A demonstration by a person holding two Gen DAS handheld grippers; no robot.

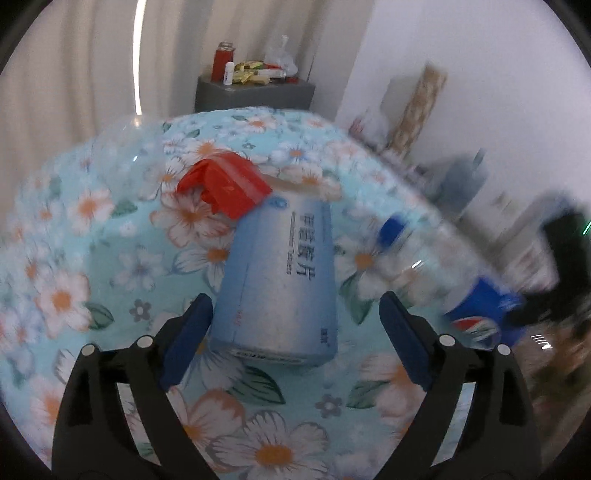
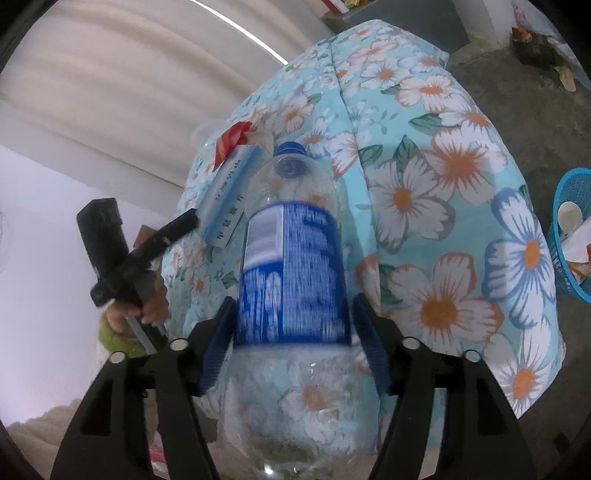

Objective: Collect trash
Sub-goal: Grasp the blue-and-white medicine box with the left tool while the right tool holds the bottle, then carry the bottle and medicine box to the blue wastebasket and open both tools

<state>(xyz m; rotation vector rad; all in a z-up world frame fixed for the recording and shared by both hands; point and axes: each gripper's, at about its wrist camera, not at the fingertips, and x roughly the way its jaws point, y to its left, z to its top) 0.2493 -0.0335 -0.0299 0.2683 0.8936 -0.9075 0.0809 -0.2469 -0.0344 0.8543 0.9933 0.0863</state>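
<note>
While the right gripper (image 2: 293, 339) pinches the bottle (image 2: 291, 258), the left gripper (image 1: 295, 325) spreads around the box (image 1: 277, 277).

Brightness: my two views are evenly lit, soft indoor light, a bit washed out.
Light source: thin bright strip (image 1: 138, 55) on the curtain in my left view; the same kind of streak (image 2: 240, 27) in my right.
Shadows: weak, soft patch under the blue box (image 1: 277, 280).
Glare: small glints on the clear bottle (image 2: 291, 258).
Blur: heavy motion smear on the right side of my left view; bottle label smeared in my right.
Sharpest: the box print, my hand-held gripper (image 1: 295, 325) arms.
Distortion: strong fisheye, black corners, bent floral cloth (image 1: 74, 288).
</note>
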